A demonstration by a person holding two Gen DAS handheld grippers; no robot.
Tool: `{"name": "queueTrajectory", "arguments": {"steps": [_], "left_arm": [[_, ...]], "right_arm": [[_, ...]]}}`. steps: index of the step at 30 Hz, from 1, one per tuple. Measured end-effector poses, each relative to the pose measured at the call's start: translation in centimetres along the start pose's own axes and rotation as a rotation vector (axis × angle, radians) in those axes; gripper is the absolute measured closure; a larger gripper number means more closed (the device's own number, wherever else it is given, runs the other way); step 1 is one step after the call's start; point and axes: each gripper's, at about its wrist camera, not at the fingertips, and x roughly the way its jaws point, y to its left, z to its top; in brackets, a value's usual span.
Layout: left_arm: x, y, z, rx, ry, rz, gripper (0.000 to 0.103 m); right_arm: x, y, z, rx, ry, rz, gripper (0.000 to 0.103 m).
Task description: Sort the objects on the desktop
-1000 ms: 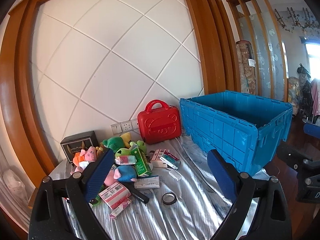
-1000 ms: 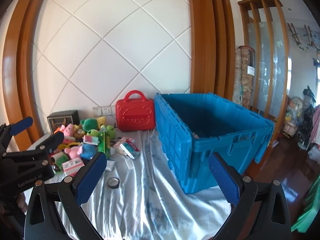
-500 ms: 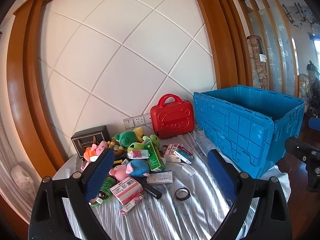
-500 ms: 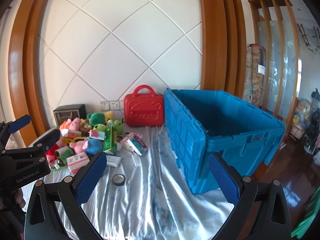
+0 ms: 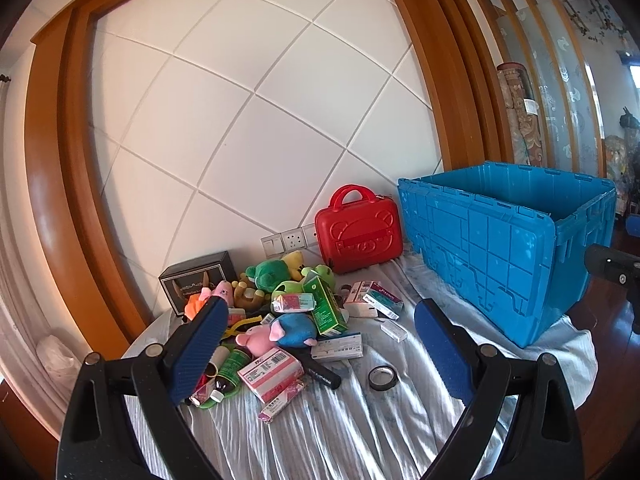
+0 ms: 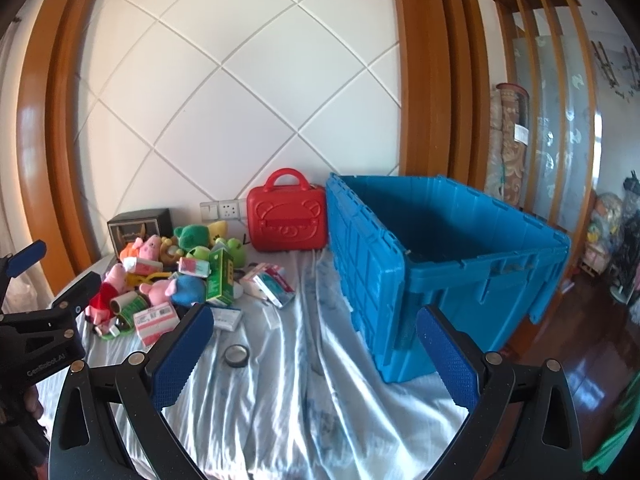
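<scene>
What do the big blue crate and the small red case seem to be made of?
Blue crate: apparently rigid moulded plastic with a semi-matt finish; its walls show ribs and recessed panels. Red case: probably hard glossy plastic, with an embossed bear face and a moulded handle.

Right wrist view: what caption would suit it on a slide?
Open right gripper faces a toy pile beside a blue crate.

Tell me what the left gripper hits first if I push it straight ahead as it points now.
Probably the toy pile: the left gripper, open and empty, points over the cloth at the blue plush and the green box. The tape roll lies lower, to the right. Depth is uncertain.
</scene>
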Motion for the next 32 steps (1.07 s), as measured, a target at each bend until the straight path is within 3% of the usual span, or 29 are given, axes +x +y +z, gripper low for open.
{"name": "queueTrajectory", "arguments": {"steps": [17,32], "left_arm": [[-1.9,-0.6,0.5,0.003,-0.014,-0.045,0.008],[-4.4,-0.3,1.6,-0.005,-0.109,-0.028,0.008]], "right_arm": [[-2.5,-1.2,-0.1,0.022,-0.025,-0.018,0.0],[-4.4,-2.1,0.3,0.034,-0.065,-0.047,0.0]]}}
